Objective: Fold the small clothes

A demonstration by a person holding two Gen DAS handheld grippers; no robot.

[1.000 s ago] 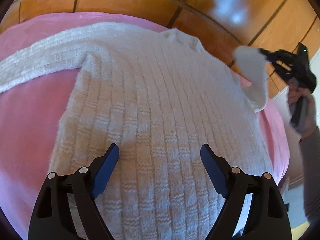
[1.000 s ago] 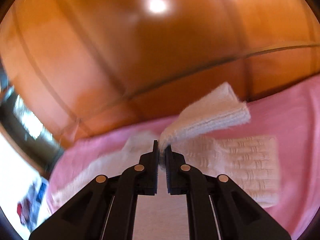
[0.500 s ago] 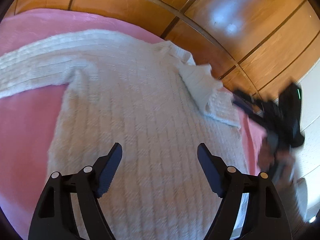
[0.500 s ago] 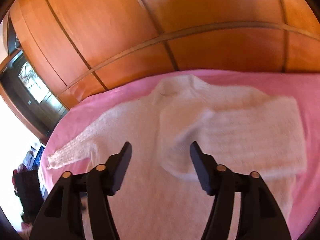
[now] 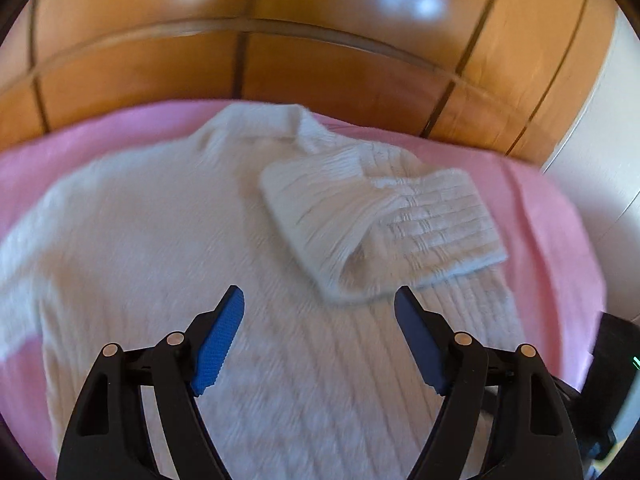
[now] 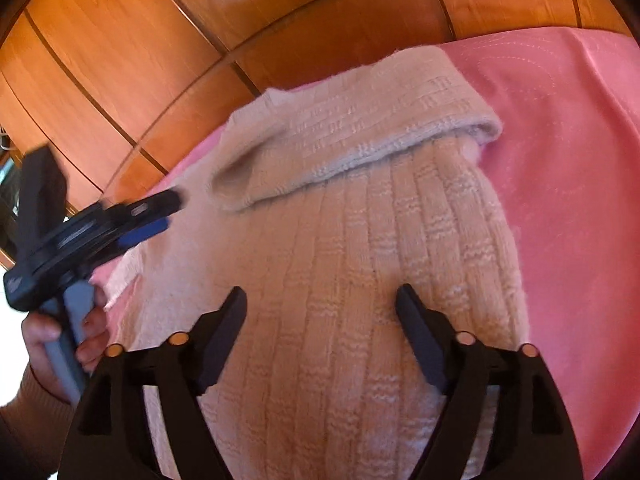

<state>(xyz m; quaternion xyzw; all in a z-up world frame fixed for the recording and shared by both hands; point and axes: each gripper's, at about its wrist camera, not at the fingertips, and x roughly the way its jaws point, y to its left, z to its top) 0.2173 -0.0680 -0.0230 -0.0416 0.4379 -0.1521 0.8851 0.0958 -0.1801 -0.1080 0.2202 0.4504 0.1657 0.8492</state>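
Observation:
A white knitted sweater (image 5: pixel 168 248) lies flat on a pink bedspread (image 5: pixel 552 216). Its right sleeve (image 5: pixel 380 220) is folded over the chest; the same sleeve shows in the right wrist view (image 6: pixel 360 132) across the sweater body (image 6: pixel 360 280). My left gripper (image 5: pixel 319 332) is open and empty, hovering over the lower body of the sweater. My right gripper (image 6: pixel 320 332) is open and empty above the sweater's right side. The left gripper also shows at the left of the right wrist view (image 6: pixel 152 216), held in a hand. The left sleeve runs off to the left.
A glossy wooden panelled headboard (image 5: pixel 320 52) stands right behind the bed and shows in the right wrist view too (image 6: pixel 140 60). A white wall (image 5: pixel 600 140) is at the right. The pink bedspread (image 6: pixel 560 160) extends right of the sweater.
The right gripper carried the right sleeve over the chest, opened and let it go, then drew back. The left gripper stayed open and swung toward the folded sleeve.

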